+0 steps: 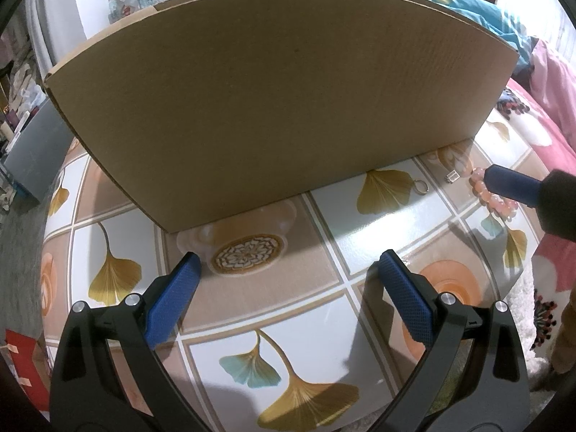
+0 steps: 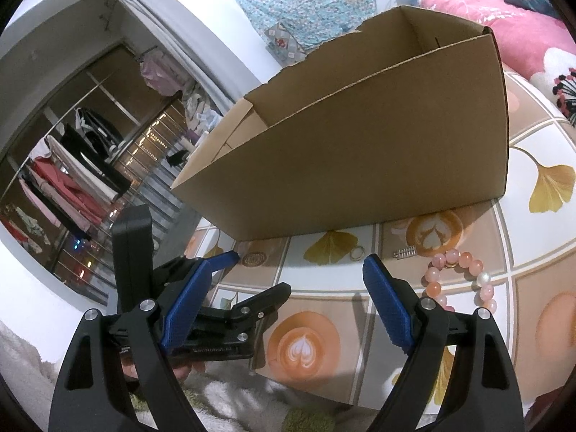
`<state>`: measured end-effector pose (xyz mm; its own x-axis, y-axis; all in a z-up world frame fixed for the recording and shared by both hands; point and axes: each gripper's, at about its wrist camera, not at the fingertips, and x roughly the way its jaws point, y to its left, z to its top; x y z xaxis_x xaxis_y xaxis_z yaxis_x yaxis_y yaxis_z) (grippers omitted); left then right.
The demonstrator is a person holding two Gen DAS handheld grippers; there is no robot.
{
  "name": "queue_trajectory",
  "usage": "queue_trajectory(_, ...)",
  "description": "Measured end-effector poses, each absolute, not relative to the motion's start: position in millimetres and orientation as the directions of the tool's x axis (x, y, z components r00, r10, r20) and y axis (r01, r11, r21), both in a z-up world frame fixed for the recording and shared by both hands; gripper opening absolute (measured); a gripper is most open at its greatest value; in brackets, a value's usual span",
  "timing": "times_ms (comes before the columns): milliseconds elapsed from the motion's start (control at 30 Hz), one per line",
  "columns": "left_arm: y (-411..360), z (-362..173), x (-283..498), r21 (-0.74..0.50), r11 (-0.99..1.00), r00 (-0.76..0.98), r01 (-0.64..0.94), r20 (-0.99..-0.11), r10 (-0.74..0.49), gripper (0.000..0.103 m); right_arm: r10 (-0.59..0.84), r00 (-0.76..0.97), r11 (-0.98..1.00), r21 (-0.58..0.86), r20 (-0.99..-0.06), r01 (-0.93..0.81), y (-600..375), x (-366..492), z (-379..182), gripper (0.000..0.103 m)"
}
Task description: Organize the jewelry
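A pink bead bracelet [image 2: 459,277] lies on the patterned tablecloth, just right of my open, empty right gripper [image 2: 293,270]. It also shows in the left wrist view [image 1: 495,198], partly hidden by a right finger [image 1: 511,185]. A gold ring [image 2: 356,252] [image 1: 420,186] and a small silver clip [image 2: 405,252] [image 1: 452,176] lie beside the foot of the open cardboard box [image 1: 280,97] [image 2: 360,151]. A clear small dish [image 1: 248,241] sits against the box. My left gripper [image 1: 288,266] is open and empty, close in front of the dish; it also shows in the right wrist view [image 2: 230,277].
The table [image 1: 324,309] carries a ginkgo-leaf and coffee-print cloth. A pink floral quilt [image 2: 532,18] lies at the right. A grey box [image 1: 36,154] stands off the table's left edge. A wardrobe with hanging clothes [image 2: 72,180] is at the left.
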<state>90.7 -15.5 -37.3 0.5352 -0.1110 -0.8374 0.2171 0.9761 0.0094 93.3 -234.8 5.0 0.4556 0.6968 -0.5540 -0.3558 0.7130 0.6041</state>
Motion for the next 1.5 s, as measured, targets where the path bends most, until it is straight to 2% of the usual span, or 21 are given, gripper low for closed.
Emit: queue_trajectory(1500,-10.2,-42.8,69.4,0.008,0.973,0.585,0.233,-0.800,-0.133,0.096,0.682,0.479,0.726,0.587,-0.552,-0.358,-231.3,92.0,15.6,0.084)
